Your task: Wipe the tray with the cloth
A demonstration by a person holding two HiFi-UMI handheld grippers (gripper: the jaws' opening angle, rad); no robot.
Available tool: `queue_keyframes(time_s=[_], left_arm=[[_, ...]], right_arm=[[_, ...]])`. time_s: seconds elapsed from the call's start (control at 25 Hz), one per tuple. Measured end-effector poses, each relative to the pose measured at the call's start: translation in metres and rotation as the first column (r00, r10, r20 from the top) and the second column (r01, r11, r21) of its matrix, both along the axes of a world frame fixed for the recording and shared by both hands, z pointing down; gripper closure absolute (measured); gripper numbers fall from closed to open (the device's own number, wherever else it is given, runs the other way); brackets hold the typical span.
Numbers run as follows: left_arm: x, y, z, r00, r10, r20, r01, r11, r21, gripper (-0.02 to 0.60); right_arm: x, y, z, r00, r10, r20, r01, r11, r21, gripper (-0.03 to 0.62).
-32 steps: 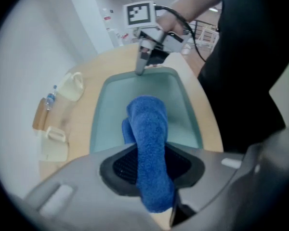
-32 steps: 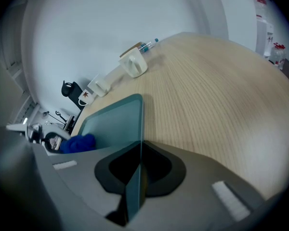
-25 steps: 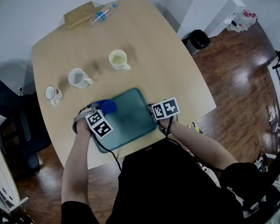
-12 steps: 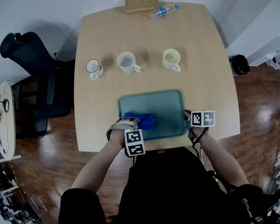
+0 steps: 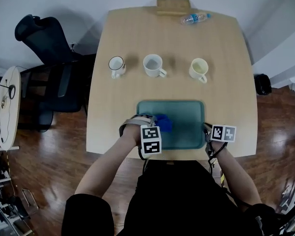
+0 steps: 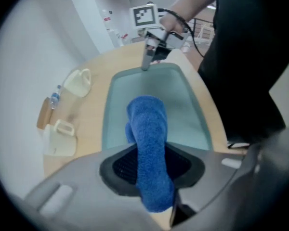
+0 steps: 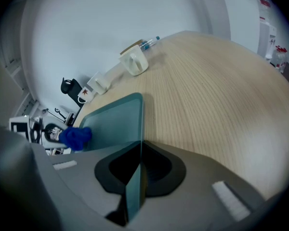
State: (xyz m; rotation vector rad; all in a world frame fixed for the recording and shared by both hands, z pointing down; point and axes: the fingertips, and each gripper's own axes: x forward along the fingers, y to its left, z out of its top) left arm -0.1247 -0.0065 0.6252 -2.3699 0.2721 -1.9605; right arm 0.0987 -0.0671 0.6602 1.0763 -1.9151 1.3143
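The teal tray lies at the table's near edge. A blue cloth rests on its left part, and my left gripper is shut on it. In the left gripper view the cloth runs out between the jaws of the left gripper onto the tray. My right gripper is shut on the tray's right rim. In the right gripper view that rim stands edge-on between the jaws of the right gripper, with the cloth at the tray's far side.
Three mugs stand in a row beyond the tray. A water bottle and a wooden block lie at the table's far edge. A black office chair stands to the left of the table.
The head view has swung, so the table now sits squarer in frame. The left gripper has slid the cloth from the tray's far-left corner toward its left-middle. The right gripper has kept its hold on the rim.
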Motion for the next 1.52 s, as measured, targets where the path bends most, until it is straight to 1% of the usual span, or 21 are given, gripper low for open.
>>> queue_keyframes(time_s=[0.08,0.16,0.2,0.28,0.4,0.56,0.72,0.92,1.04,1.08,1.12,1.16,1.2,1.24,1.28,1.32,1.36,1.4,1.44,1.48,1.52], left_arm=[[-0.020,-0.050,-0.003,0.998,-0.015,0.063,0.010,0.996,0.090,0.456],[-0.039,-0.087,-0.002,0.992,-0.032,0.118,0.015,0.991,0.135,0.456],[-0.046,-0.098,0.001,0.990,-0.040,0.132,0.022,0.990,0.138,0.456],[-0.052,-0.102,0.008,0.990,-0.046,0.134,0.032,0.994,0.107,0.456],[-0.051,-0.080,0.018,0.994,-0.027,0.110,0.020,0.998,0.063,0.456],[-0.054,-0.040,0.019,0.996,-0.029,0.083,0.023,0.998,0.066,0.456],[-0.048,0.014,0.017,0.997,-0.004,0.082,0.001,0.999,0.033,0.456],[-0.034,0.086,0.014,0.996,0.033,0.082,-0.030,0.999,-0.032,0.456],[-0.030,0.113,0.011,0.996,0.045,0.078,-0.041,0.998,-0.055,0.456],[-0.029,0.116,0.009,0.998,0.021,0.065,-0.017,0.998,-0.059,0.456],[-0.027,0.116,0.005,0.999,-0.038,0.033,0.040,0.997,-0.071,0.456],[-0.026,0.111,-0.001,0.989,-0.148,-0.028,0.144,0.984,-0.101,0.456],[-0.024,0.101,-0.011,0.944,-0.310,-0.113,0.291,0.943,-0.160,0.456],[-0.025,0.087,-0.025,0.840,-0.502,-0.206,0.449,0.857,-0.254,0.456],[-0.028,0.071,-0.040,0.675,-0.683,-0.279,0.576,0.724,-0.379,0.456],[-0.033,0.056,-0.054,0.477,-0.820,-0.317,0.641,0.571,-0.514,0.456],[-0.039,0.043,-0.063,0.284,-0.904,-0.320,0.639,0.427,-0.640,0.456],[-0.045,0.034,-0.066,0.121,-0.948,-0.295,0.590,0.308,-0.746,0.456],[-0.052,0.028,-0.064,-0.007,-0.968,-0.250,0.517,0.211,-0.829,0.456],[-0.061,0.024,-0.058,-0.101,-0.976,-0.194,0.444,0.130,-0.886,0.456],[-0.071,0.022,-0.048,-0.167,-0.976,-0.140,0.391,0.065,-0.918,0.456]], right_arm=[[-0.001,-0.001,0.001,1.000,0.000,-0.004,0.000,1.000,0.003,0.572],[-0.002,-0.001,0.001,1.000,-0.001,-0.008,0.001,1.000,0.005,0.572],[-0.002,-0.002,0.001,1.000,-0.001,-0.010,0.001,1.000,0.005,0.574],[-0.003,-0.001,0.001,1.000,-0.001,-0.012,0.001,1.000,0.003,0.574],[-0.002,-0.001,0.000,1.000,0.005,-0.010,-0.005,1.000,0.004,0.574],[-0.001,-0.001,-0.001,1.000,0.022,-0.006,-0.022,1.000,0.007,0.574],[-0.001,-0.002,-0.001,0.999,0.035,-0.004,-0.035,0.999,0.010,0.574],[-0.002,-0.002,-0.001,0.999,0.030,-0.012,-0.030,1.000,0.009,0.574],[-0.003,-0.002,0.000,0.999,0.032,-0.014,-0.032,0.999,0.011,0.574],[-0.003,-0.002,0.000,0.999,0.032,-0.015,-0.032,0.999,0.011,0.575],[-0.003,-0.002,0.000,0.999,0.031,-0.016,-0.031,0.999,0.009,0.575],[-0.003,-0.002,0.000,0.999,0.030,-0.017,-0.030,1.000,0.008,0.574],[-0.002,-0.002,0.000,0.999,0.029,-0.018,-0.029,1.000,0.007,0.576],[-0.002,-0.002,0.000,0.999,0.029,-0.019,-0.028,1.000,0.007,0.574],[-0.002,-0.002,0.000,0.999,0.028,-0.020,-0.028,1.000,0.009,0.574],[-0.002,-0.002,0.000,0.999,0.029,-0.021,-0.028,1.000,0.010,0.574],[-0.002,-0.002,0.001,0.999,0.030,-0.021,-0.030,0.999,0.011,0.574],[-0.002,-0.002,0.001,0.999,0.032,-0.020,-0.032,0.999,0.011,0.574],[-0.002,-0.002,0.001,0.999,0.033,-0.019,-0.033,0.999,0.011,0.574],[-0.002,-0.001,0.001,0.999,0.033,-0.019,-0.033,0.999,0.011,0.574],[-0.002,-0.001,0.001,0.999,0.031,-0.021,-0.031,0.999,0.010,0.574]])
